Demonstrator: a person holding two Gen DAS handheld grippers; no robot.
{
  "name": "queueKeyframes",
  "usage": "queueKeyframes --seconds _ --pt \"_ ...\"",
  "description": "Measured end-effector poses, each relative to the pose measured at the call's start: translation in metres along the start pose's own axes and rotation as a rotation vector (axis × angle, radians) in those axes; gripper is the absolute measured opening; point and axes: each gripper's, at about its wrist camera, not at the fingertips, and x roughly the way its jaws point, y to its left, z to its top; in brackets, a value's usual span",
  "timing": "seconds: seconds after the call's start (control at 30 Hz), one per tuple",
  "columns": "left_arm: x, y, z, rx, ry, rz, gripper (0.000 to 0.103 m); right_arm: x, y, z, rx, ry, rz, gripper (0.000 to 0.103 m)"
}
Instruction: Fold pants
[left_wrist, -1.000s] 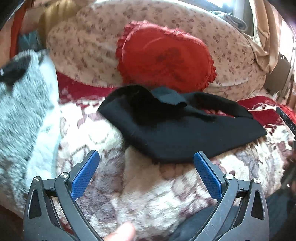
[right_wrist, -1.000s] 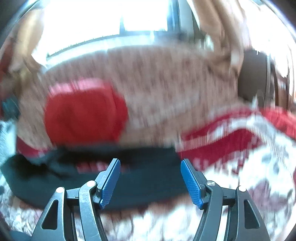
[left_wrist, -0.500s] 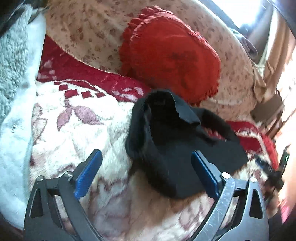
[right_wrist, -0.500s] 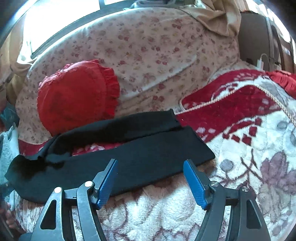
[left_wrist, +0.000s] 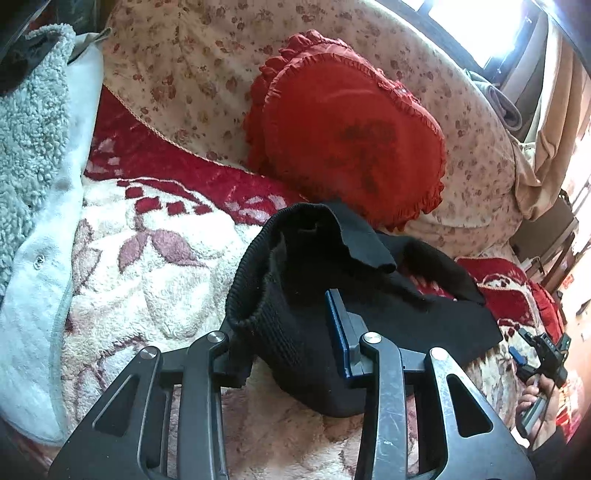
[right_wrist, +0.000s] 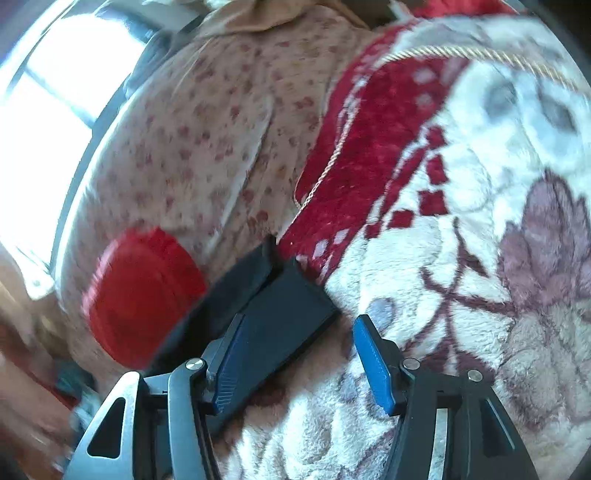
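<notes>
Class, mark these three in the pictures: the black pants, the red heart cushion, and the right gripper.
black pants (left_wrist: 295, 317), left wrist view, ribbed waistband.
red heart cushion (left_wrist: 347, 129), left wrist view, middle of its face.
right gripper (right_wrist: 299, 363), right wrist view, gap between its fingertips.

Plush blanket (left_wrist: 155, 258) covers the surface: cream pile, mauve flower pattern, deep red border with cream checks and a twisted cord trim (right_wrist: 443, 51). Behind it, at 12 o'clock in the left wrist view, a big floral-print cushion (left_wrist: 192, 74), beige with small brown-red sprigs. Red heart-shaped ruffled pillow (left_wrist: 347, 129) leans against it. Grey fleece throw (left_wrist: 29, 122) at 9 o'clock, pale lining beside it. Bright window (left_wrist: 476, 26) at 1 o'clock, blown out, dark frame. Tan curtain (left_wrist: 554, 122) at 2 o'clock, bunched. Right wrist view blurred; window (right_wrist: 48, 96) at 10 o'clock, strong daylight.
</notes>
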Motion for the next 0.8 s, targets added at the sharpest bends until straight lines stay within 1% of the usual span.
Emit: queueKeyframes --seconds 0.1,0.17,0.2,0.27,0.3,0.37,0.4,0.43,0.5,0.53,0.57,0.6,0.63,0.73,0.8 --pt "0.000 -0.003 0.000 0.008 -0.006 0.030 0.034 0.009 -0.008 0.006 0.039 0.024 0.027 0.057" --pt "0.000 -0.005 0.000 0.014 -0.010 0.039 0.034 0.019 -0.012 0.010 0.047 0.052 0.035 0.052" --pt "0.000 -0.005 0.000 0.012 -0.008 0.041 0.034 0.028 -0.013 0.012 0.059 0.079 0.044 0.050" --pt "0.000 -0.002 0.001 -0.010 -0.005 0.029 0.034 0.039 -0.016 0.013 0.070 0.099 0.027 0.038" --pt "-0.001 -0.001 0.001 -0.024 -0.007 0.025 0.034 0.042 -0.020 0.013 0.094 0.099 0.024 0.035" --pt "-0.003 0.002 0.001 -0.051 -0.016 0.018 0.034 0.045 -0.022 0.013 0.126 0.101 0.045 0.033" --pt "-0.003 0.004 0.001 -0.061 -0.018 0.021 0.029 0.044 -0.022 0.012 0.126 0.098 0.045 0.033" --pt "-0.003 0.004 0.001 -0.068 -0.020 0.032 0.008 0.045 -0.022 0.011 0.135 0.099 0.057 0.033" --pt "-0.002 0.008 -0.001 -0.095 -0.014 0.064 0.005 0.050 -0.021 0.012 0.139 0.109 0.097 0.033" --pt "-0.002 0.013 -0.003 -0.130 -0.012 0.074 0.004 0.051 -0.020 0.013 0.132 0.112 0.104 0.031" --pt "-0.003 0.016 -0.004 -0.149 -0.015 0.079 0.004 0.054 -0.019 0.013 0.128 0.119 0.119 0.017" --pt "-0.007 0.019 -0.006 -0.163 -0.020 0.089 0.004 0.054 -0.019 0.014 0.119 0.125 0.110 0.007" --pt "-0.012 0.024 -0.009 -0.176 -0.025 0.087 0.004 0.051 -0.019 0.014 0.119 0.120 0.095 0.004" --pt "-0.030 0.026 -0.021 -0.159 -0.028 0.074 0.004 0.035 -0.016 0.011 0.142 0.115 0.153 0.004" --pt "-0.046 0.027 -0.028 -0.140 -0.044 0.072 0.004 0.026 -0.012 0.006 0.141 0.150 0.177 0.004"
